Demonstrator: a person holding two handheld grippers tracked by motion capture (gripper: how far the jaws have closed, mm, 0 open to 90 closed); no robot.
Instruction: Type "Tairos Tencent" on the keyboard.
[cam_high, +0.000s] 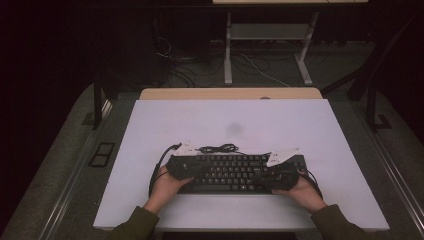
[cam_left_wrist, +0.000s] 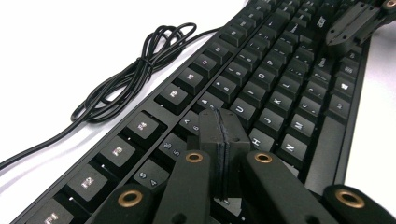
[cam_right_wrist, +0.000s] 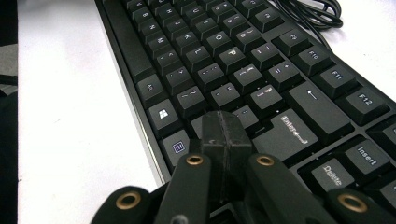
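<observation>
- Nearest the table's front edge, two hands come in from below – the left hand (cam_high: 165, 187) at the keyboard's left end, the right hand (cam_high: 302, 192) at its right end.
- The left gripper (cam_left_wrist: 223, 125) has its jaws pressed flat together with nothing between them; its tip sits over the keys near the number row and the letter rows.
- The right gripper (cam_right_wrist: 224, 128) is likewise fully closed and empty, its tip over the keys just beside the Enter key.
- The black keyboard (cam_high: 235, 172) lies flat on the white table (cam_high: 240, 120), in its near half, long side parallel to the front edge.
- Just beyond the keyboard's far edge, its black cable (cam_left_wrist: 133, 74) lies coiled in a loose bundle on the table – touching nothing but the surface.
</observation>
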